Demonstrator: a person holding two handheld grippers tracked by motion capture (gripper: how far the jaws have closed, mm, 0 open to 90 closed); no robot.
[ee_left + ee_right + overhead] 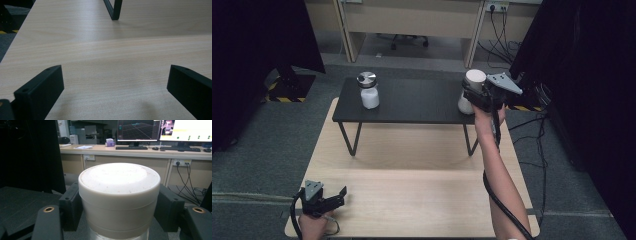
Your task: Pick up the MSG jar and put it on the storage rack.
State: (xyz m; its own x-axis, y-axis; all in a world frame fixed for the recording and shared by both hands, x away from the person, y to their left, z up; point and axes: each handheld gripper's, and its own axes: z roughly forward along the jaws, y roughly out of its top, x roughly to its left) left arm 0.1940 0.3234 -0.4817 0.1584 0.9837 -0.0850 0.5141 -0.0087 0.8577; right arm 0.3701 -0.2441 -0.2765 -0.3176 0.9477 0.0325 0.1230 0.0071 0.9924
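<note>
**Two jars on a raised shelf, one at each end**

A low shelf (412, 102) stood on the far half of the table (412, 200). On the shelf's left end sat a jar (369, 91); on its right end sat a second jar (471, 90), with the right gripper (479, 95) around its lid. The left gripper (334, 200) rested at the table's near left corner, well apart from both jars. Desks (412, 20) stood behind the table.
</note>
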